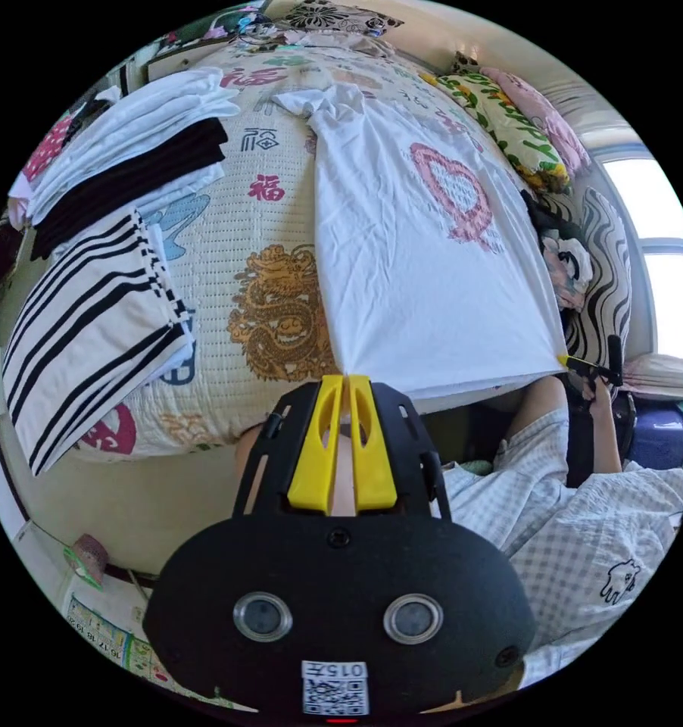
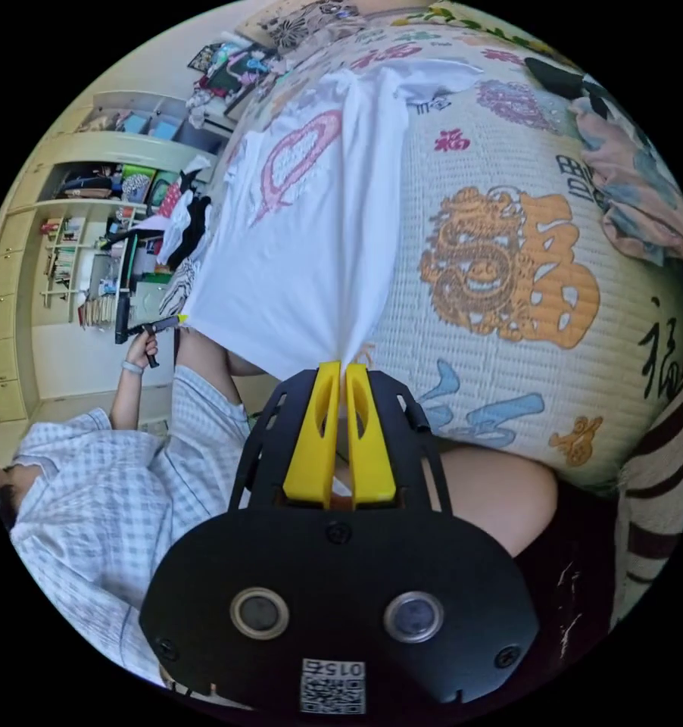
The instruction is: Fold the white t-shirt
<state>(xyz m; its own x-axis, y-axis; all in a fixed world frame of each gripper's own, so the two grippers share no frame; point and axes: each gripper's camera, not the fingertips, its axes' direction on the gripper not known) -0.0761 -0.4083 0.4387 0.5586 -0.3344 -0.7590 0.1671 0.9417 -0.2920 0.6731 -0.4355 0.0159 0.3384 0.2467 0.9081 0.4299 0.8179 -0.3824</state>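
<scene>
Yellow jaws, left gripper (image 1: 347, 382): pressed together on one hem corner of the white cotton t-shirt with pink heart print (image 1: 425, 250), at the bed's near edge.
Right gripper (image 2: 341, 369): yellow jaws likewise clamped on the other hem corner.
Shirt position: spread flat, print up, on the cream quilted bedspread with gold dragon motif (image 1: 273, 250), collar toward the far edge.
Step in hand: likely tensioning the hem before folding; keep both corners level and equally taut, then carry them toward the shoulders.
Far side: folded black-and-white striped garments (image 1: 92, 333) stacked at one edge.
Hard to tell: cloth between the jaws is hidden; the sleeves look bunched.
</scene>
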